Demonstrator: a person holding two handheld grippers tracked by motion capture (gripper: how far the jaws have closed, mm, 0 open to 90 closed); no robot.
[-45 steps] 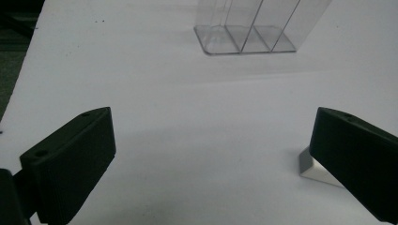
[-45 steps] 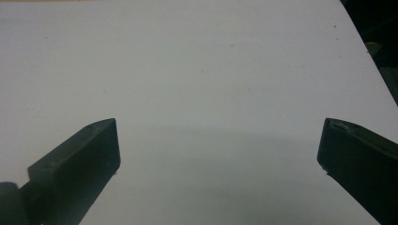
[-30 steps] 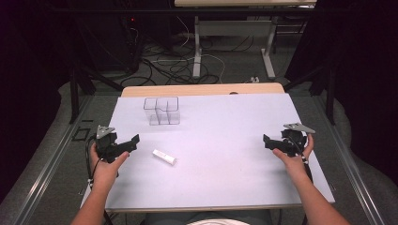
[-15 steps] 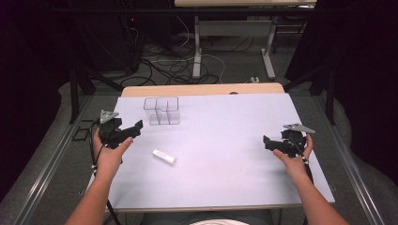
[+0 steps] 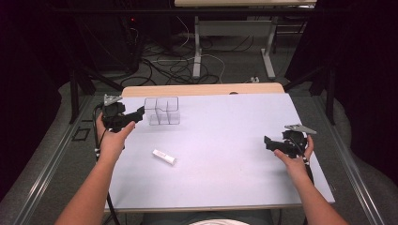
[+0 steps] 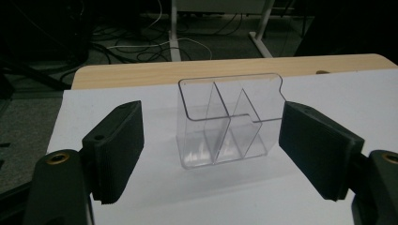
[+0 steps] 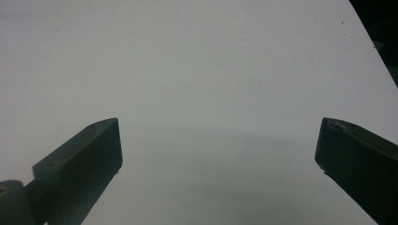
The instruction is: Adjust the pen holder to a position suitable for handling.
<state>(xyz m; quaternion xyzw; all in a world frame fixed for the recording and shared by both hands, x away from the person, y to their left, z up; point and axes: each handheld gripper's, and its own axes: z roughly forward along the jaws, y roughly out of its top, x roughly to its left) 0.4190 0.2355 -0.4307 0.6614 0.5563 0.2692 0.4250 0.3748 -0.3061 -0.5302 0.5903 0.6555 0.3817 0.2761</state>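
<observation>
At the table's far left, our left gripper [image 5: 141, 112], jaws apart but just now narrowing with nothing between them, lines up on the clear organizer [image 6: 227, 119]. We judge it light, rigid, slippery; grip its outer walls. The right gripper [image 5: 267, 142] waits open.

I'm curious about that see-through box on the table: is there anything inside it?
The clear box looks empty: through its walls I see three compartments split by dividers, with the white table beneath and behind. Nothing is covered. The left claw frames it without touching.
</observation>
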